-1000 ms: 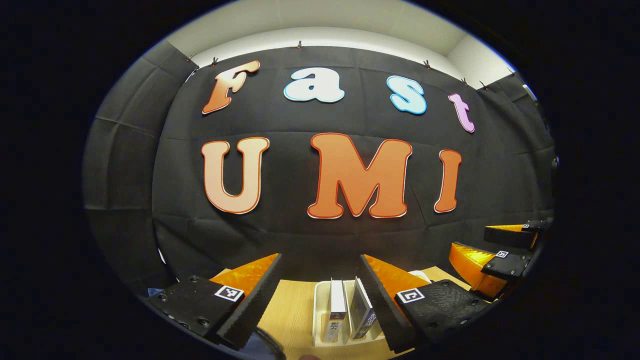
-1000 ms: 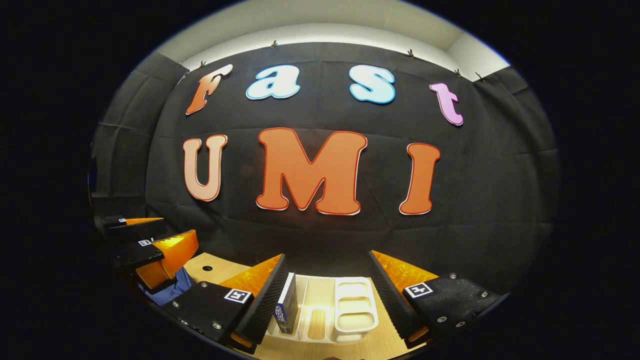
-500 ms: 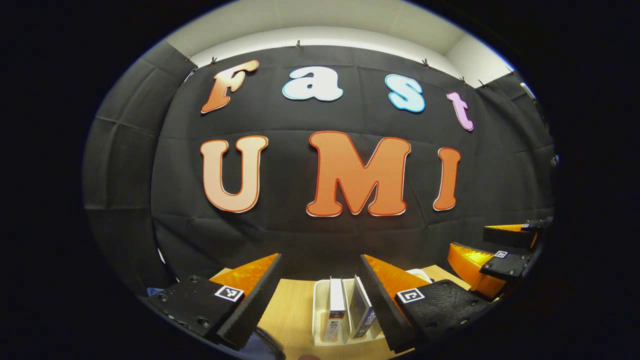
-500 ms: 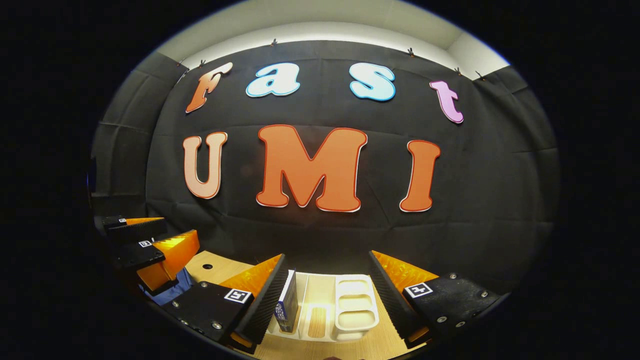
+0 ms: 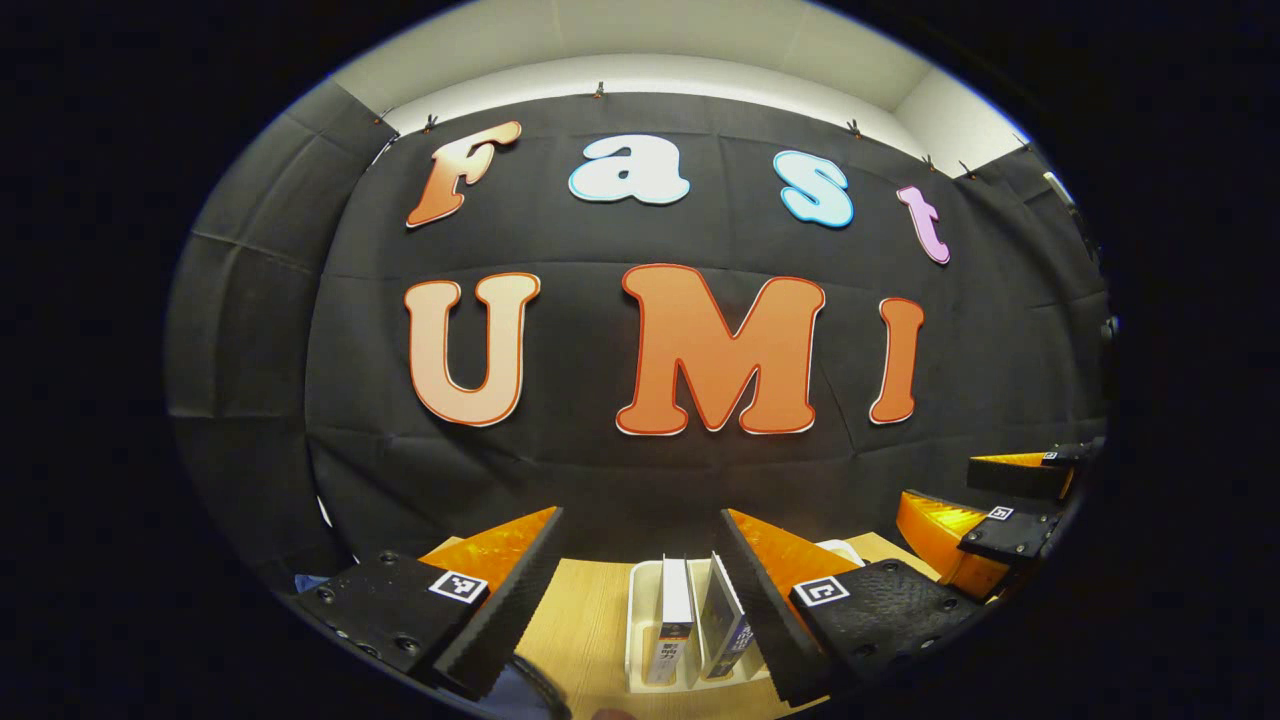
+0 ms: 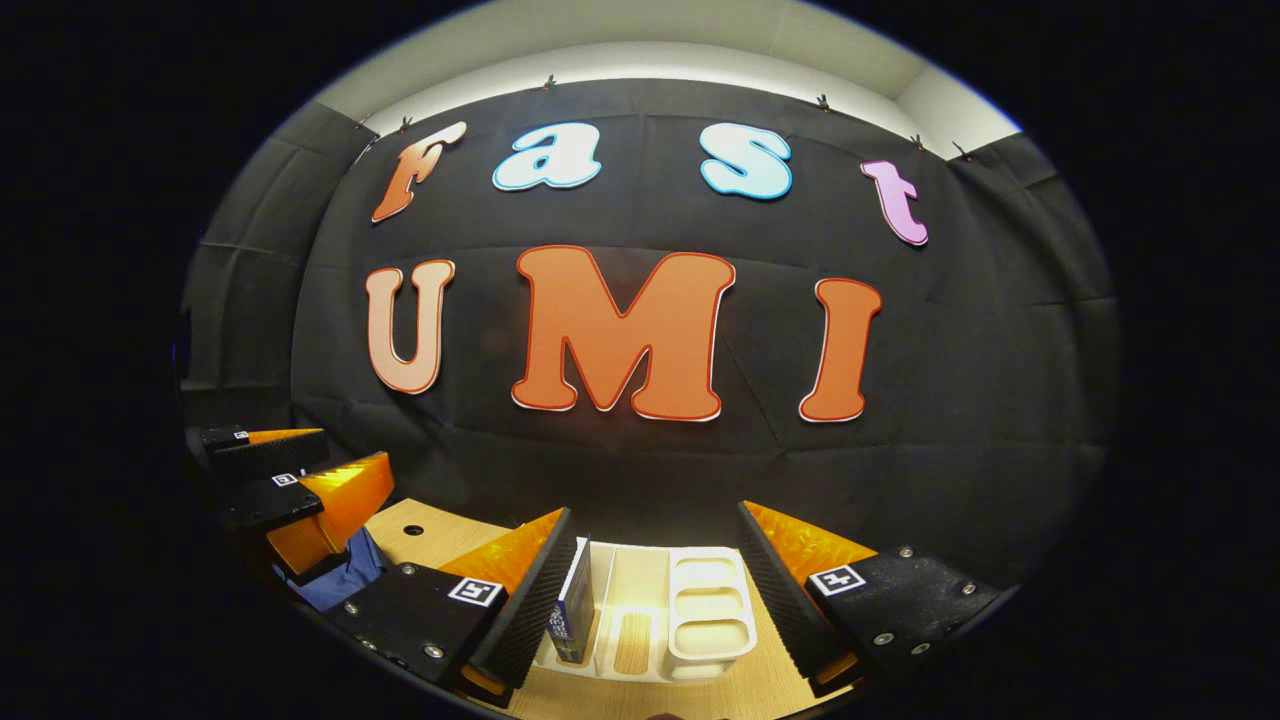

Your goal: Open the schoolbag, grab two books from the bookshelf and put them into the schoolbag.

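Note:
Two books stand upright in a white bookshelf rack (image 5: 640, 620) on the wooden table: a white-spined book (image 5: 676, 620) and a blue-covered book (image 5: 724, 625) leaning beside it. My left gripper (image 5: 635, 590) hangs open above the near side of the rack, nothing between its fingers. In the right gripper view the blue book (image 6: 575, 610) stands at the rack's (image 6: 705, 610) left end, just beside the left finger of my open right gripper (image 6: 655, 590). A bit of the blue schoolbag (image 6: 345, 575) shows at the lower left, under the other gripper (image 6: 300, 490).
The wooden table (image 5: 580, 620) carries the rack; a small hole (image 6: 413, 529) marks its surface. The black cloth wall rises right behind the rack. My right gripper (image 5: 1000, 510) hovers at the right edge of the left gripper view.
Almost nothing has moved. Both views shift by a few pixels; both grippers stay open above the table.

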`<control>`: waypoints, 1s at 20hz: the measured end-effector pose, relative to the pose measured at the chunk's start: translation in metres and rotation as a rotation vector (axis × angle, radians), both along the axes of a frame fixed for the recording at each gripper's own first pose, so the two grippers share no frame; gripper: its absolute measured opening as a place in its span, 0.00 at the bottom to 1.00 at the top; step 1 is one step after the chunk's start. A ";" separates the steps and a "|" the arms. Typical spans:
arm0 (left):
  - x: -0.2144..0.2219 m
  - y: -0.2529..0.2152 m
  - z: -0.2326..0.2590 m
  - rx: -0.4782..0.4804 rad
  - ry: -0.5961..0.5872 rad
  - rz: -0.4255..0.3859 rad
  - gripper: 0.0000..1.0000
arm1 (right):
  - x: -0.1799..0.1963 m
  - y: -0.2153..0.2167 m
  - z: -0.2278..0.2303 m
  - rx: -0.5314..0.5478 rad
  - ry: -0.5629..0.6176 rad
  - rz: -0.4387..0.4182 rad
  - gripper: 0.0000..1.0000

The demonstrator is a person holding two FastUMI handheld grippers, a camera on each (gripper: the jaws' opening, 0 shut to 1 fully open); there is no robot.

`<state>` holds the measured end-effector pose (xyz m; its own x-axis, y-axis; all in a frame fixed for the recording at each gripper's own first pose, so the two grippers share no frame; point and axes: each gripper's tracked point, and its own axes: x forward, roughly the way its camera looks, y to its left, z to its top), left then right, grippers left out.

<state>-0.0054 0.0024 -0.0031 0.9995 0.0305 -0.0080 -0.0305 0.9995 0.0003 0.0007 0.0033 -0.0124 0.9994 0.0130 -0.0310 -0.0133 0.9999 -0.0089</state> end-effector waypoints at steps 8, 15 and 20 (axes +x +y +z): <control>0.000 0.001 0.001 0.000 -0.006 0.000 0.95 | 0.002 -0.004 0.000 -0.005 0.000 -0.005 0.95; 0.000 0.002 0.000 -0.008 -0.008 0.007 0.95 | 0.003 -0.002 -0.003 -0.011 0.002 0.000 0.95; -0.004 0.002 -0.005 -0.015 0.017 0.005 0.95 | 0.004 -0.001 -0.012 -0.002 0.026 0.010 0.95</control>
<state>-0.0089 0.0042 -0.0077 0.9991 0.0353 -0.0253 -0.0357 0.9993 -0.0143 0.0043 0.0021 -0.0243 0.9981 0.0225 -0.0573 -0.0231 0.9997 -0.0100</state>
